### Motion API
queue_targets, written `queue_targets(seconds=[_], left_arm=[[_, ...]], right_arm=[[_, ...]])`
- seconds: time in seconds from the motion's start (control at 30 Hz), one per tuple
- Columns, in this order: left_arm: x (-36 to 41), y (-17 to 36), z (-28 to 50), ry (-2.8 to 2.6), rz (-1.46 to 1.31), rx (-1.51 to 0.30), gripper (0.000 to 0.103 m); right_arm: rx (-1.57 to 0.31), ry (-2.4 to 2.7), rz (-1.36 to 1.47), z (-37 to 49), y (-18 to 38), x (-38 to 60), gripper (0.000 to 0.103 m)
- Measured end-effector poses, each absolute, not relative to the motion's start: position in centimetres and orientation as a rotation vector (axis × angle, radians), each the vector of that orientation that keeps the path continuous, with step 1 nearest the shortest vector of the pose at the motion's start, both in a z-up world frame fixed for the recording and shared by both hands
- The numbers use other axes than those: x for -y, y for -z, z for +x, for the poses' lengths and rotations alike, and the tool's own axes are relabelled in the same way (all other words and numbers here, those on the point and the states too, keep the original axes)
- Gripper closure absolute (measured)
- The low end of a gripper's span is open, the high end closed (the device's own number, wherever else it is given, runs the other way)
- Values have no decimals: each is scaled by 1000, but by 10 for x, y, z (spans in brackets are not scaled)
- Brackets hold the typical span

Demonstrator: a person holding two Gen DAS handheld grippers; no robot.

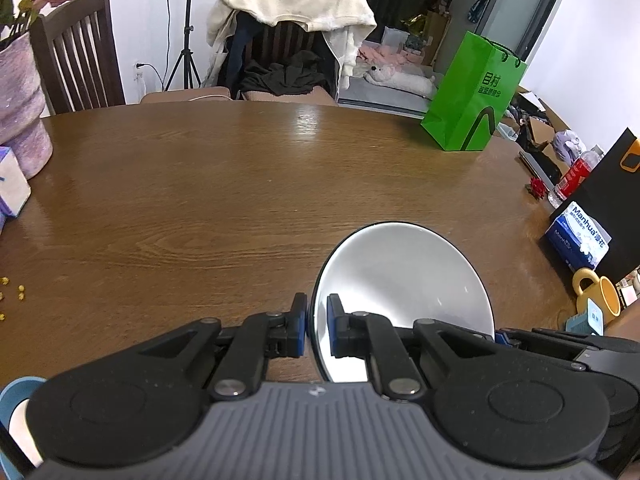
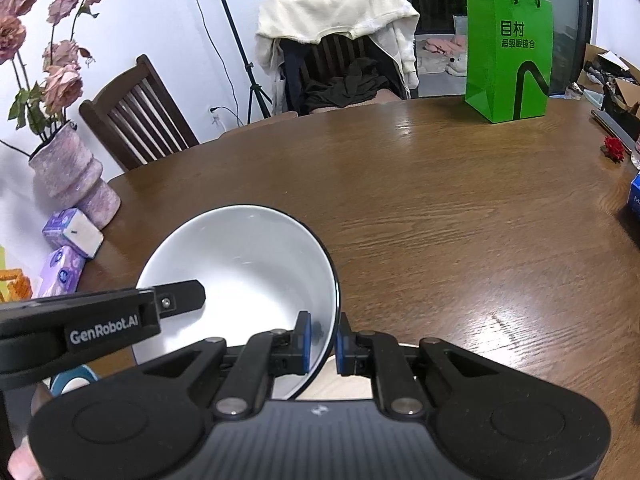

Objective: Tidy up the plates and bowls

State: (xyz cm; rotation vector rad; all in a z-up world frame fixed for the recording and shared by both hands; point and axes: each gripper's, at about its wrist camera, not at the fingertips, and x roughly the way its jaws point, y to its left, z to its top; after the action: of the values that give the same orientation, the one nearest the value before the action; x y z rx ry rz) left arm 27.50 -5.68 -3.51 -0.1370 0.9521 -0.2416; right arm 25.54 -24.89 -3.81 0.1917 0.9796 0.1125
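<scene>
I can read "Manhua" on the blue tissue box to the right of my white bowl, and "GenRobot.AI" on the side of my left tongs where they reach across the bowl. Both my tongs point down at a slant over the brown table, far in front of the green bag. My left tongs are pinched shut on the bowl's left rim and my right tongs on its right rim, so it tilts above the table.
</scene>
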Motion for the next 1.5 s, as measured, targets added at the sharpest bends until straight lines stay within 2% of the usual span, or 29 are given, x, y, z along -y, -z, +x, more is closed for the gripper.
queue_targets(seconds=[1.5], left_arm=[[-58,32,222,242,-137,-942,92]], right_arm=[[-977,-135,175,200,35,139,91]])
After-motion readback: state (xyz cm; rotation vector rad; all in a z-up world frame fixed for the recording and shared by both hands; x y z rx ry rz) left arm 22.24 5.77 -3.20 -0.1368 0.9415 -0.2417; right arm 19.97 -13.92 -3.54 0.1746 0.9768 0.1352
